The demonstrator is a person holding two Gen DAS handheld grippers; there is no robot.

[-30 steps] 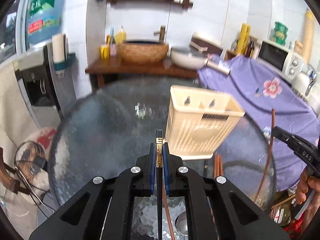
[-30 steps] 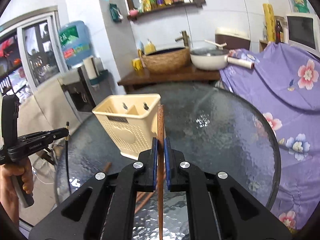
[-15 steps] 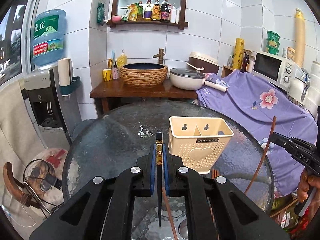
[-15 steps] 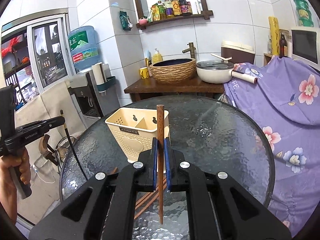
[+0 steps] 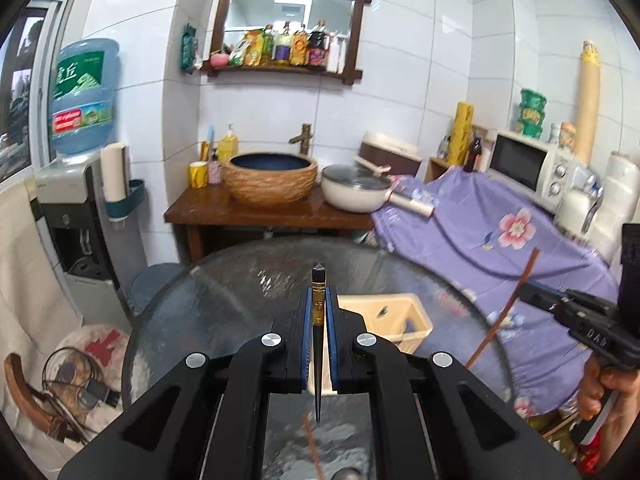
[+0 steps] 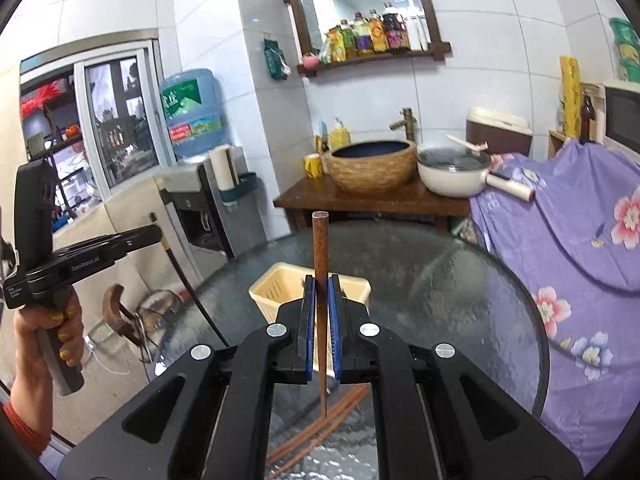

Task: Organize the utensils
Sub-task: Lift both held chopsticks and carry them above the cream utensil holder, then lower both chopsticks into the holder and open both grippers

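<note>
- Our left tongs (image 5: pixel 319 308) pinch a dark chopstick (image 5: pixel 318 344), our right tongs (image 6: pixel 320 300) a brown chopstick (image 6: pixel 320 264), both upright
- The cream holder (image 6: pixel 276 288) sits at 12 o'clock, just past both tips, on the tabletop (image 6: pixel 460 280)

- Both views are bright and evenly lit; the white wall tiles (image 5: pixel 400 92) carry a soft sheen.
- Pale glare patches lie on the glass table (image 5: pixel 256 280), toward its far edge.
- Strong fisheye bending curves the walls, and the corners go black.
- The basket (image 5: pixel 400 320) looks slightly smeared; the table surface nearest the camera is blurred.
</note>
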